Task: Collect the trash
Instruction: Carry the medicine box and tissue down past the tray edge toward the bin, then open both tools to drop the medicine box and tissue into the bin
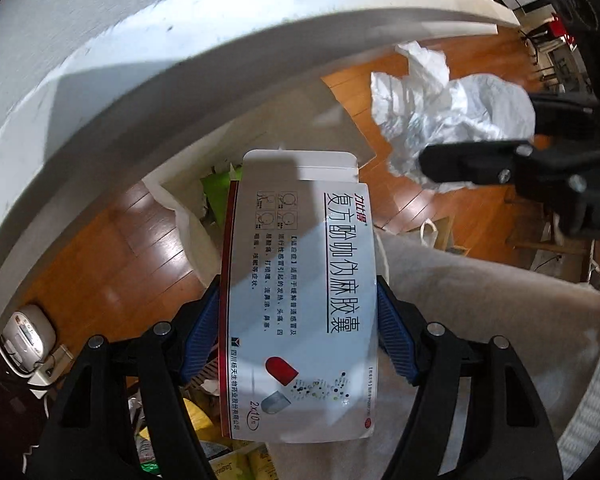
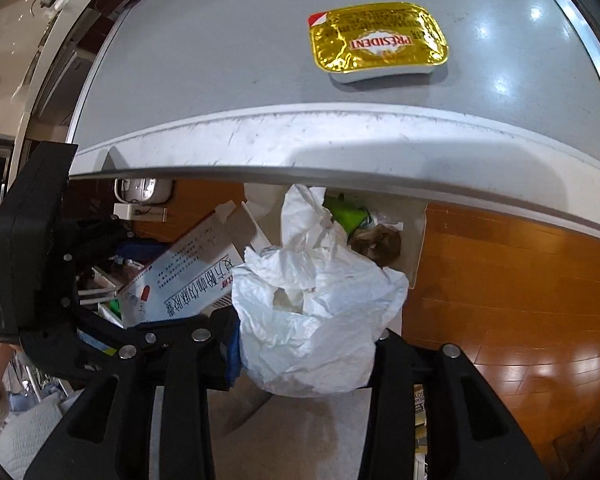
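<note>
Left gripper jaws clamp the medicine box — right gripper jaws pinch crumpled tissue

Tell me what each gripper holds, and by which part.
Left gripper clamps the medicine box across its long side edges, near the lower half. Right gripper pinches the crumpled tissue at its lower bulk.
</note>
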